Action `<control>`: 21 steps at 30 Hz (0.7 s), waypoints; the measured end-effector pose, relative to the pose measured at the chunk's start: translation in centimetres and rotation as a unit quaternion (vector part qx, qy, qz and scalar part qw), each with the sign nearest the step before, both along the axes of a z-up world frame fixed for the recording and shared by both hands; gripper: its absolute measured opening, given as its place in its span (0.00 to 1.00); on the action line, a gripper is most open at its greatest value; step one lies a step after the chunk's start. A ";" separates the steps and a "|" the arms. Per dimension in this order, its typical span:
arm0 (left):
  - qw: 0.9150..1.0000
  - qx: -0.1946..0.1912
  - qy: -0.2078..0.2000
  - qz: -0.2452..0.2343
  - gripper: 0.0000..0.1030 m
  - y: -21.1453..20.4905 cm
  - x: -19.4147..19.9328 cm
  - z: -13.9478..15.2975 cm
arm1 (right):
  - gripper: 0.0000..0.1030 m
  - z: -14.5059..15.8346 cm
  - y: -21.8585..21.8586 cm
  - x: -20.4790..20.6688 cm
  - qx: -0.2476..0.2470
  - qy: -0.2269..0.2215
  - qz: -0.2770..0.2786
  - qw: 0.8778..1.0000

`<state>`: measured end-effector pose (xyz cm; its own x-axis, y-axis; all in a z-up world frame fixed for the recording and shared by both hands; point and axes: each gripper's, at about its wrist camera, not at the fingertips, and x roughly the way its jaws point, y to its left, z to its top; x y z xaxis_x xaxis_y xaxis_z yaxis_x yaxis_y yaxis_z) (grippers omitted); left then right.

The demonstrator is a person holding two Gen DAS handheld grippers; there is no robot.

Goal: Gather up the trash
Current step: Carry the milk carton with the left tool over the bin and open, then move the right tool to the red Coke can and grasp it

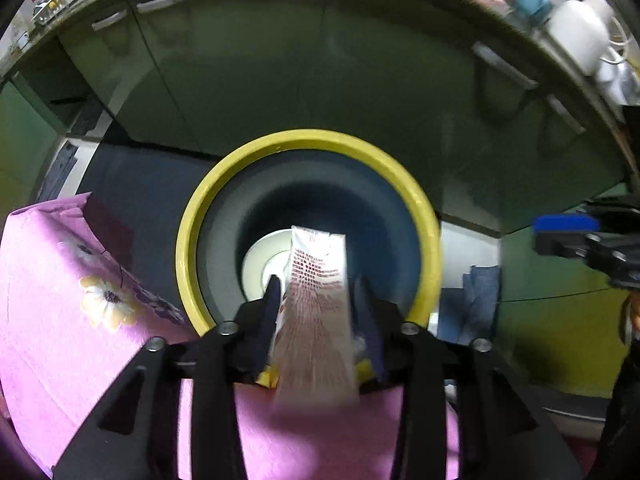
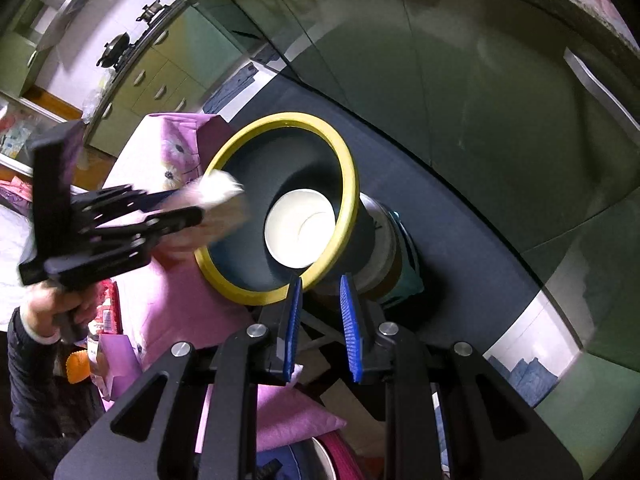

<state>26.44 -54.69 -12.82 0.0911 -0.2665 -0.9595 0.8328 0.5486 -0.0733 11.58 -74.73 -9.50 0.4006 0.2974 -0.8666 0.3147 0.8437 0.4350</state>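
Wrapper: a white packet with red print (image 1: 318, 304) is hanging between my left gripper's (image 1: 316, 292) fingers, right over the bin's mouth – blurred, so I cannot tell if the pads are still pinching it.
Bin: a dark bin with a yellow rim (image 1: 192, 216) is standing on the floor, just beside the pink flowered cloth (image 1: 60, 280) on its left; a white cup (image 2: 300, 232) is lying at its bottom.
Left gripper: I am pointing it steeply down, jaws partway apart.
Right gripper (image 2: 320, 300): I am holding it at the bin's near right edge – blue pads (image 2: 350, 328) narrowly apart, nothing between them.
Surroundings: green cabinets (image 1: 320, 72) are standing behind the bin.
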 end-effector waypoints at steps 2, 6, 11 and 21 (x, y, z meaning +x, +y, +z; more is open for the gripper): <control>1.000 -0.001 -0.002 0.004 0.47 -0.3 0.0 0.2 | 0.22 0.1 -0.1 -0.2 -0.001 -0.002 -0.001 1.000; 1.000 -0.028 0.002 0.012 0.47 1.3 -0.4 2.9 | 0.27 0.4 0.8 -0.3 -0.008 -0.004 0.007 1.000; 0.994 -0.095 -0.029 0.035 0.59 7.8 -2.0 9.9 | 0.27 0.5 3.9 0.8 -0.003 -0.008 0.039 0.999; 0.954 -0.190 -0.144 0.182 0.70 30.4 -5.9 16.8 | 0.42 3.2 20.3 6.4 0.004 -0.005 0.199 0.980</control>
<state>20.55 -24.24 4.01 0.4897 -0.4904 -0.7209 0.6077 0.7849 -0.1212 18.02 -54.41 -6.29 0.2594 0.4387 -0.8604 -0.0433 0.8953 0.4434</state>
